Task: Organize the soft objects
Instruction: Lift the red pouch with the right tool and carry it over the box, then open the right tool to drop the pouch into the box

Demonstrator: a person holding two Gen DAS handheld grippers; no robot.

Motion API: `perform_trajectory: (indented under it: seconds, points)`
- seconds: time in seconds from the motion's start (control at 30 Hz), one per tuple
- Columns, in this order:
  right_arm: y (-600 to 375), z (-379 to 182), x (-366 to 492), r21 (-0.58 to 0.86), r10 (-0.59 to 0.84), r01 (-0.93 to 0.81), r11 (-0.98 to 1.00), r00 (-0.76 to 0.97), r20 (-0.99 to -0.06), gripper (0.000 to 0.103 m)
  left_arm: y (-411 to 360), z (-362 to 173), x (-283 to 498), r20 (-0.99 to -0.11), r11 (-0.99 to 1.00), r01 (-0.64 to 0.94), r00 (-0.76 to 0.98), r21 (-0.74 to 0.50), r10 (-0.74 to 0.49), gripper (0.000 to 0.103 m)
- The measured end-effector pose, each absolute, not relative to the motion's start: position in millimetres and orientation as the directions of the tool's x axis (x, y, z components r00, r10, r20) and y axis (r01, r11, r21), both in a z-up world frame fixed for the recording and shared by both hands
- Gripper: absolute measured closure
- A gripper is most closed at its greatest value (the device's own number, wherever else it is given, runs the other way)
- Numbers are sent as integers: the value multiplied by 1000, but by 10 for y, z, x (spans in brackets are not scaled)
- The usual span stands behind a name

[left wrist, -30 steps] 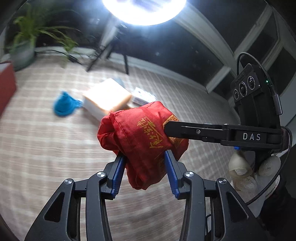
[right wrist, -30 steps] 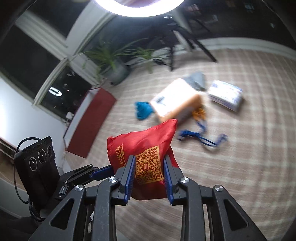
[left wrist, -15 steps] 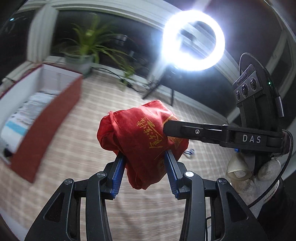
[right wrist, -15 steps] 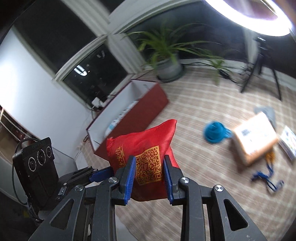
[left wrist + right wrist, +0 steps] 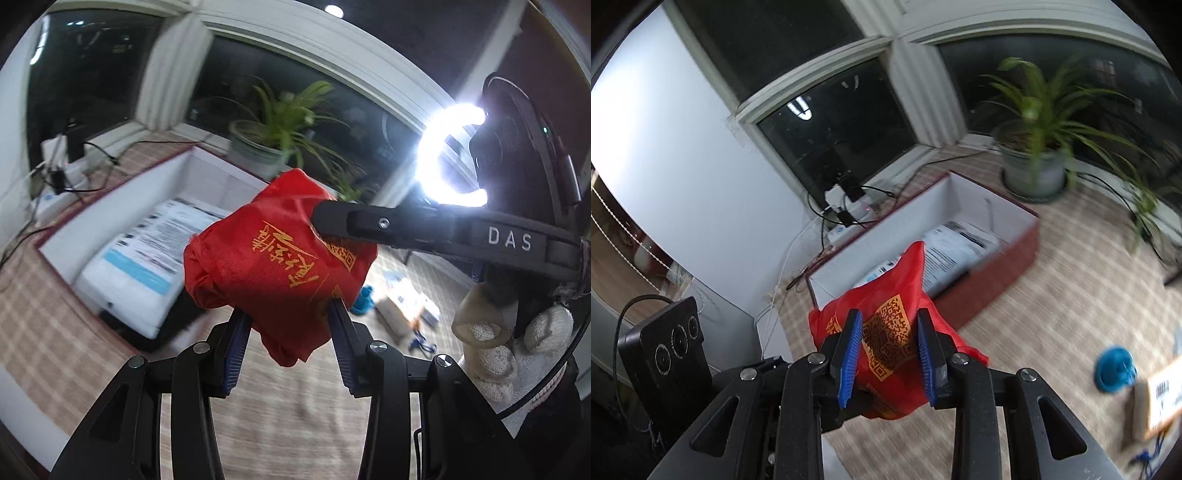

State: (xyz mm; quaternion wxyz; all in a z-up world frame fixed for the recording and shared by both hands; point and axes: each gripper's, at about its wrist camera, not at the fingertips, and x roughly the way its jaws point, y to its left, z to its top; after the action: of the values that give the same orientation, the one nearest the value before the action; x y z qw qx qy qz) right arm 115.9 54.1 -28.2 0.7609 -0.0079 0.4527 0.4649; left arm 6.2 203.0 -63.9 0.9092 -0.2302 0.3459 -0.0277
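A red cloth bag (image 5: pixel 273 258) with gold print and a QR code is held in the air by both grippers. My left gripper (image 5: pixel 290 328) is shut on its lower part. My right gripper (image 5: pixel 888 350) is shut on the QR-code side of the bag (image 5: pixel 886 332); its arm reaches in from the right in the left wrist view (image 5: pixel 406 229). Behind and below the bag stands an open box (image 5: pixel 1008 254) with red outside and white inside, holding white packs (image 5: pixel 147 251). The box also shows in the left wrist view (image 5: pixel 110 206).
A potted plant (image 5: pixel 1034 170) stands past the box. Cables and a power strip (image 5: pixel 846 214) lie by the window wall. On the checked mat lie a blue soft item (image 5: pixel 1115 373), a cardboard parcel (image 5: pixel 1160 398) and a blue cord (image 5: pixel 421 341). A ring light (image 5: pixel 450 155) glares.
Both grippers have swung left with the red bag, away from the items on the mat; the open box has come closer and now lies just behind the bag.
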Motion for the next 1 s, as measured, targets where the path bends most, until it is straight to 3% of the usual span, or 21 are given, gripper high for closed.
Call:
perform_trajectory:
  seconds: [0.53, 1.0]
  points:
    - [1824, -427, 1427, 348, 655, -780, 520, 103, -748, 77, 2769, -932, 268, -655, 873, -225, 744, -433, -134, 63]
    - [1827, -560, 1654, 316, 616, -746, 586, 157, -772, 75, 2807, -1028, 321, -680, 874, -235, 721, -424, -136, 63]
